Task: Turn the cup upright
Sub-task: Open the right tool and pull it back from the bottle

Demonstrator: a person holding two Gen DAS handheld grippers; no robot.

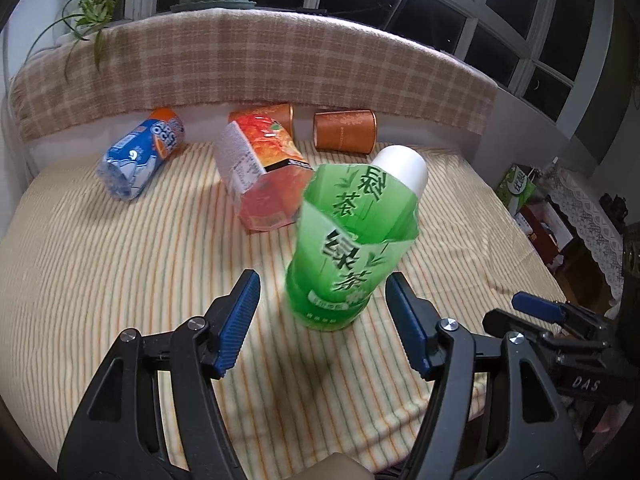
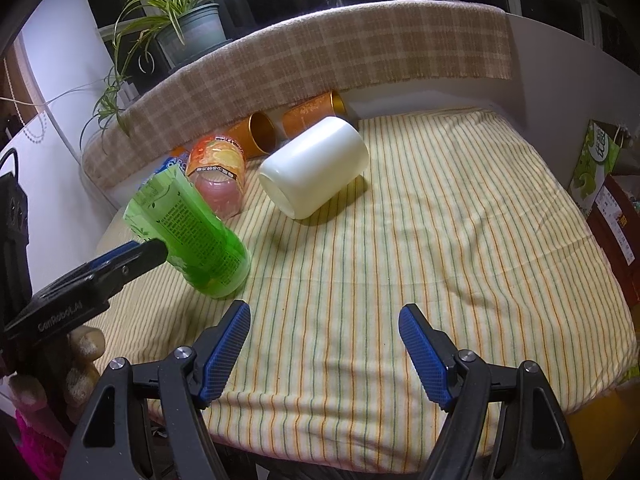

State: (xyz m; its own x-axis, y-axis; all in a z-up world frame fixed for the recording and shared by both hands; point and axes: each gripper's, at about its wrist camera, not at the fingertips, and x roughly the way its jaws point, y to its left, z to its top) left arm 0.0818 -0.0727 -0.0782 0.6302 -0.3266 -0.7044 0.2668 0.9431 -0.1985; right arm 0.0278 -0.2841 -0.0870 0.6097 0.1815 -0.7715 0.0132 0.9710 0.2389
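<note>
A green cut-bottle cup [image 1: 348,248] stands upright on the striped cloth, open end up, slightly tilted; it also shows in the right wrist view [image 2: 192,232]. My left gripper [image 1: 320,320] is open, its blue fingers on either side of the cup's base without touching. A white cup [image 2: 314,166] lies on its side behind it, partly hidden in the left wrist view [image 1: 404,166]. My right gripper [image 2: 324,344] is open and empty over the cloth, near the front edge.
Lying on their sides at the back are a blue cup [image 1: 140,156], an orange-red cup [image 1: 264,172] and two brown cups [image 1: 346,130] [image 2: 260,132]. A plaid-covered backrest [image 1: 256,68] rises behind. The table edge drops off at the right, with boxes [image 2: 600,184] beyond.
</note>
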